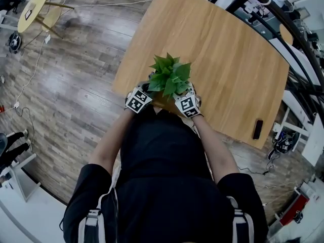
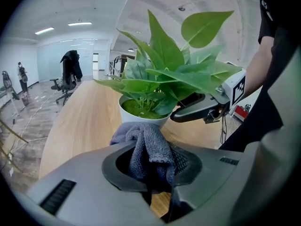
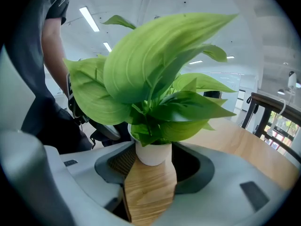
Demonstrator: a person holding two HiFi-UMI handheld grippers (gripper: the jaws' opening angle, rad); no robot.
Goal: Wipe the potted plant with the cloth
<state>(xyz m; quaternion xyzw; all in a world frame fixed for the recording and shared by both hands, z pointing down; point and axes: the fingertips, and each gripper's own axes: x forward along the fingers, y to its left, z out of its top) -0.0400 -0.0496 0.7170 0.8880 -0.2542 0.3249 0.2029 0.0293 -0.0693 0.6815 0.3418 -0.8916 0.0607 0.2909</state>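
A potted plant with broad green leaves (image 1: 170,75) stands at the near edge of the wooden table (image 1: 228,59), right in front of me. My left gripper (image 2: 150,159) is shut on a bunched grey cloth (image 2: 148,147), which hangs just short of the white pot (image 2: 141,119). On the pot's other side, my right gripper (image 3: 153,166) has its jaws wide around the white pot (image 3: 153,153), with the pads against its sides. In the head view both grippers (image 1: 149,87) (image 1: 177,92) sit under the leaves, which hide the pot.
A small black device (image 1: 257,129) lies near the table's right front edge. Dark rails and equipment run along the far right. A round yellow side table (image 1: 33,9) stands on the wood floor at the far left. Cables trail across the floor.
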